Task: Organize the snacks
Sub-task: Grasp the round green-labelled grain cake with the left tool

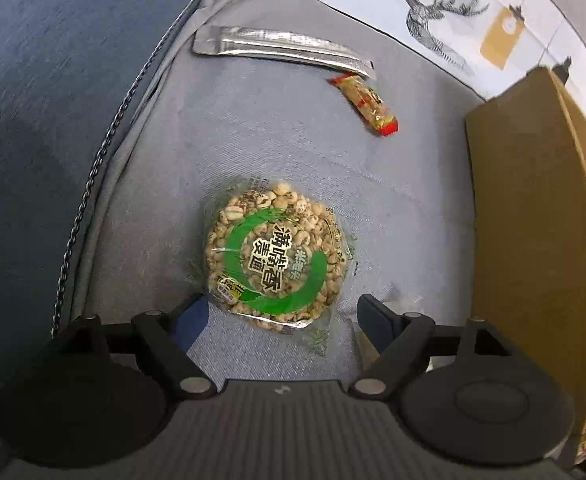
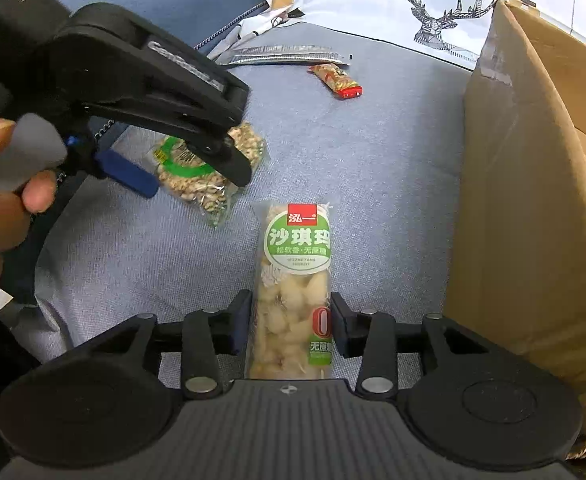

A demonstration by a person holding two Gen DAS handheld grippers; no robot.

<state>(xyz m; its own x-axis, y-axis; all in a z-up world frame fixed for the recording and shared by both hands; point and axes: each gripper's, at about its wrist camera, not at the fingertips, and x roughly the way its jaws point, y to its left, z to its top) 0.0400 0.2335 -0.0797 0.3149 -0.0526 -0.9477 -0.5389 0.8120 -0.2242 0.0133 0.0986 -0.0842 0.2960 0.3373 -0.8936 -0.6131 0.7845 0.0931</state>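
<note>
A round puffed-grain cake in a clear green-printed wrapper (image 1: 279, 258) lies on the grey-blue sofa cushion (image 1: 293, 140). My left gripper (image 1: 283, 316) is open, its fingers on either side of the cake's near edge. It also shows in the right wrist view (image 2: 197, 172), over the cake (image 2: 209, 164). My right gripper (image 2: 291, 320) is shut on a long sachima bar with a green label (image 2: 295, 280). A silver stick pack (image 1: 285, 50) and a small red-and-gold bar (image 1: 367, 102) lie farther back.
An open cardboard box (image 1: 533, 240) stands at the right, also in the right wrist view (image 2: 525, 208). A white cushion with a deer print (image 2: 433, 8) lies behind. A dark blue sofa arm (image 1: 53, 80) rises on the left.
</note>
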